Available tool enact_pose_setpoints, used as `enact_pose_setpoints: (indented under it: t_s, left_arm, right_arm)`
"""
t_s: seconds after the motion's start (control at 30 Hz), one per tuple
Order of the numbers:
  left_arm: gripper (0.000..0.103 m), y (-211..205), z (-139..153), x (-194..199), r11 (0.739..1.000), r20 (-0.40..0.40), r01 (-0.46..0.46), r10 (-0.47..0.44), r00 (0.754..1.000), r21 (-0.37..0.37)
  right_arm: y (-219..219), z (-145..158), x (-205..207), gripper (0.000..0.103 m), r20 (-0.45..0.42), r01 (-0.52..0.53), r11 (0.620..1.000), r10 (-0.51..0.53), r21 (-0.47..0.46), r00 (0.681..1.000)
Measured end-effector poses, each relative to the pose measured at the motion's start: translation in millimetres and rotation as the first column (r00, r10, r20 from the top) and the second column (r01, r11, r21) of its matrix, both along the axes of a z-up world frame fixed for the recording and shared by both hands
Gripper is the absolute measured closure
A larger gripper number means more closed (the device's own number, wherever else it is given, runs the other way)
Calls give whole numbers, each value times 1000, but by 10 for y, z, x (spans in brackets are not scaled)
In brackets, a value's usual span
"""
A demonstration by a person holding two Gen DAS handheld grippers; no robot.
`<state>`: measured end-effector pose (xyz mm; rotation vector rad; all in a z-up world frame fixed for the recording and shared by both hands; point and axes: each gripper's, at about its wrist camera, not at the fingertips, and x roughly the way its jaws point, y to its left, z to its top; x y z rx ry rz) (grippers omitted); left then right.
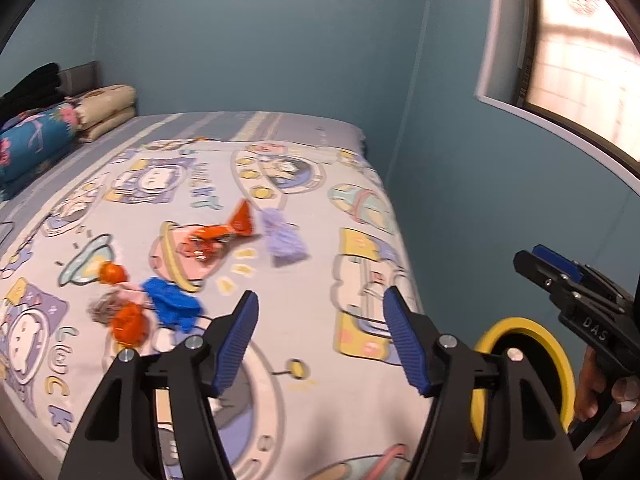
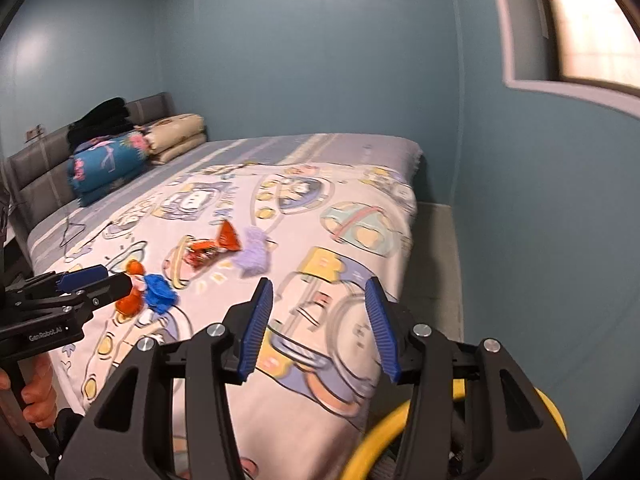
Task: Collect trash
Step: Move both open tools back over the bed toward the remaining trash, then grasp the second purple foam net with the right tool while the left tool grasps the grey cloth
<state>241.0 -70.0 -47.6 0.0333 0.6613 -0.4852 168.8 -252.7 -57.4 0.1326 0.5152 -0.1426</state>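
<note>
Left wrist view: left gripper (image 1: 320,312) hanging agape, nothing between jaws, over bed (image 1: 352,400). Right gripper (image 2: 320,306) likewise gaping, empty. Trash lying mid-left of frame: orange wrapper (image 1: 224,232), purple scrap (image 1: 280,236), blue wad (image 1: 172,304). Bin (image 1: 532,360) sitting lower right. Risk: light wrappers sliding away, pads pinching blanket instead.

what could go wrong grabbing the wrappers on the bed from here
The orange foil wrapper and fluffy lilac scrap lie side by side, so an open left claw might catch both or pinch the cartoon-print bedsheet. The yellow-rimmed bin sits below the bed edge, so light scraps like the crumpled blue wrapper could miss it.
</note>
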Motion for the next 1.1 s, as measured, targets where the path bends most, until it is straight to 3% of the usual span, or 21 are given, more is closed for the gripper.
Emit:
enact_pose_setpoints:
  t_s: [0.47, 0.73, 1.1]
  left_arm:
    - [33, 1141, -8, 604, 978, 4, -205, 205, 979, -33]
    - [33, 1581, -293, 960, 961, -32, -275, 275, 961, -14]
    - [33, 1976, -871, 1426, 947, -146, -322, 318, 937, -4]
  right_arm:
    - [858, 44, 1014, 58, 8, -185, 979, 186, -89, 982]
    - [1111, -199, 1610, 58, -43, -214, 972, 211, -96, 977]
    - [1239, -711, 2307, 58, -127, -217, 969, 202, -120, 971]
